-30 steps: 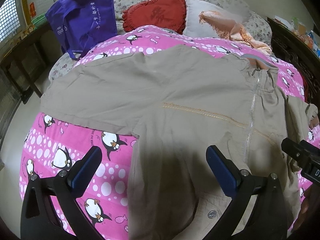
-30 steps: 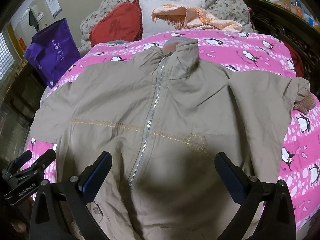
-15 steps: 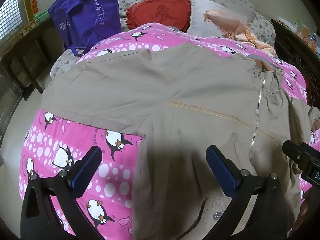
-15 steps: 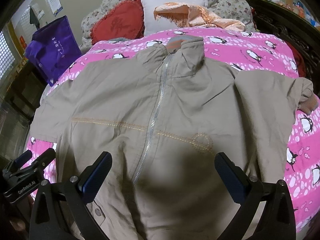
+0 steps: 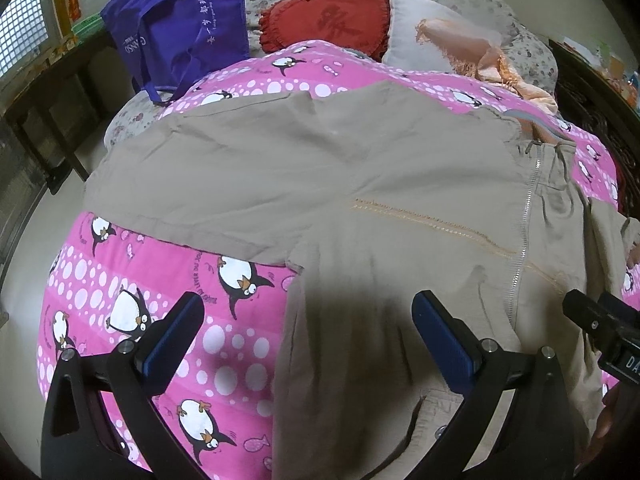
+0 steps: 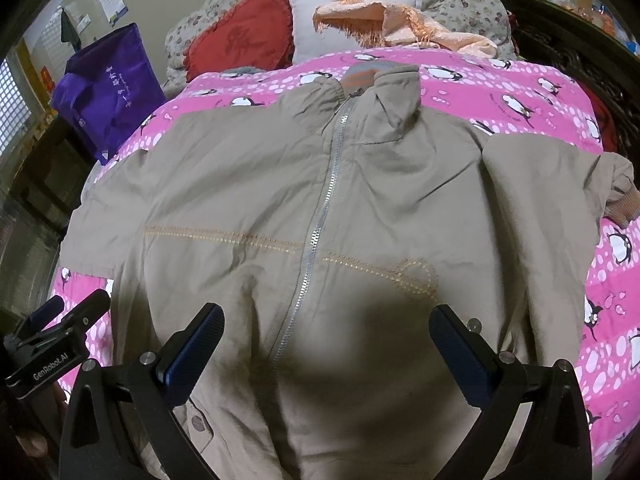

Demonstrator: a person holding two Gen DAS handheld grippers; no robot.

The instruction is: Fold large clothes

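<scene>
A tan zip-up jacket [image 6: 320,208] lies spread front-up on a pink penguin-print bedspread [image 6: 520,92], sleeves out to both sides, collar toward the pillows. It also shows in the left wrist view [image 5: 380,184]. My left gripper [image 5: 308,316] is open and empty, hovering over the jacket's left lower edge where its sleeve [image 5: 208,176] meets the body. My right gripper [image 6: 326,330] is open and empty above the lower front, near the zipper [image 6: 316,240]. Each gripper shows at the edge of the other's view.
A purple tote bag [image 5: 180,28] stands at the bed's far left. A red pillow [image 5: 332,12], a white pillow [image 6: 348,4] and a peach cloth [image 6: 404,24] lie at the head. Dark wooden furniture [image 6: 560,40] borders the right; a dark table [image 5: 48,92] stands at the left.
Both grippers have moved a little closer to the jacket and bed, the left one shifting slightly left. Both stay open. The jacket has not moved.
</scene>
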